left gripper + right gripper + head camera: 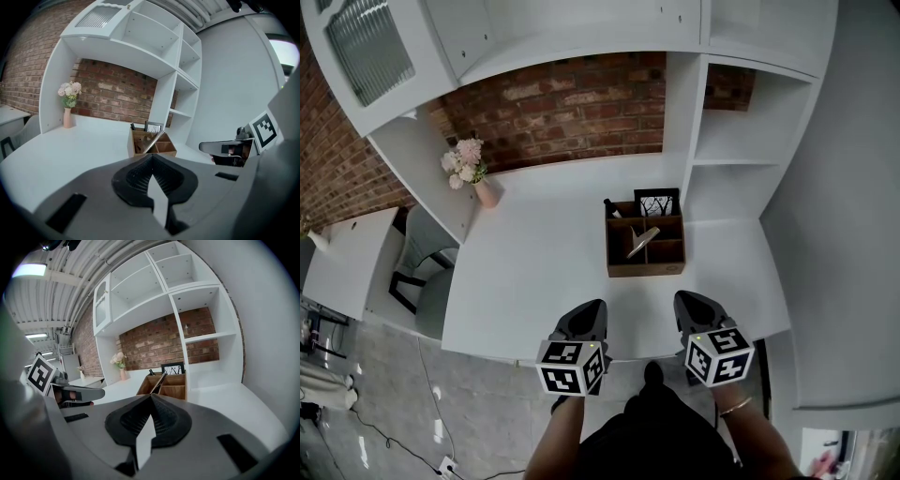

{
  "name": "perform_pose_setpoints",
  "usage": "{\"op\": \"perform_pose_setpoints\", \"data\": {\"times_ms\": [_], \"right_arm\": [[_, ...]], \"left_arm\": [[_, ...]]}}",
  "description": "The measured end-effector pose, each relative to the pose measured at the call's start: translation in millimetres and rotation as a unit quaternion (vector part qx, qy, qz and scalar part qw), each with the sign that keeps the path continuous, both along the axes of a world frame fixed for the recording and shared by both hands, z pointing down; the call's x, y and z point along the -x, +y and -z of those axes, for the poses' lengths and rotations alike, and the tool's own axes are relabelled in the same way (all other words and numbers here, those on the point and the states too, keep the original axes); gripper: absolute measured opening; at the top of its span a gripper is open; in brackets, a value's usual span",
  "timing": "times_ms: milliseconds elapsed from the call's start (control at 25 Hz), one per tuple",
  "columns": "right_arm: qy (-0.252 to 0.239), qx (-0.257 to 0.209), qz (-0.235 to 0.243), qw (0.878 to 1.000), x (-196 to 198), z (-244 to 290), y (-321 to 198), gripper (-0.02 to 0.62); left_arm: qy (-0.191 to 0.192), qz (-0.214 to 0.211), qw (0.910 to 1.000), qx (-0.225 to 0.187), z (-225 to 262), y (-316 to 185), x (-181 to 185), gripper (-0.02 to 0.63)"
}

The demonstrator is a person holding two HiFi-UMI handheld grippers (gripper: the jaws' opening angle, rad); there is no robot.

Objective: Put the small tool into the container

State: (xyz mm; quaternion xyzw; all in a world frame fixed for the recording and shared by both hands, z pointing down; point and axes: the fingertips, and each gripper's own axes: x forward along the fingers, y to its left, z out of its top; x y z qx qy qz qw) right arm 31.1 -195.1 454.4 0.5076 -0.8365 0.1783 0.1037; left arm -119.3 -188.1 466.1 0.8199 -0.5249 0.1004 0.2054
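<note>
A brown wooden container with several compartments stands on the white desk. A slim grey tool leans slantwise inside it, its top end sticking out. The container and the leaning tool also show in the left gripper view, and the container and tool in the right gripper view. My left gripper and right gripper hover side by side at the desk's front edge, well short of the container. Both are shut with nothing between the jaws.
A black picture frame stands behind the container, and a dark object pokes from its back left compartment. A pink vase of flowers sits at the desk's back left. White shelves rise at the right. A chair is at the left.
</note>
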Motion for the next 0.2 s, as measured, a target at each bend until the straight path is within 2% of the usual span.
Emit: {"op": "perform_pose_setpoints", "data": {"times_ms": [200], "right_arm": [[-0.002,-0.002,0.002,1.0,1.7,1.7,1.7,0.003]], "left_arm": [[0.001,0.001,1.0,0.0,0.7,1.6,1.3,0.009]]}}
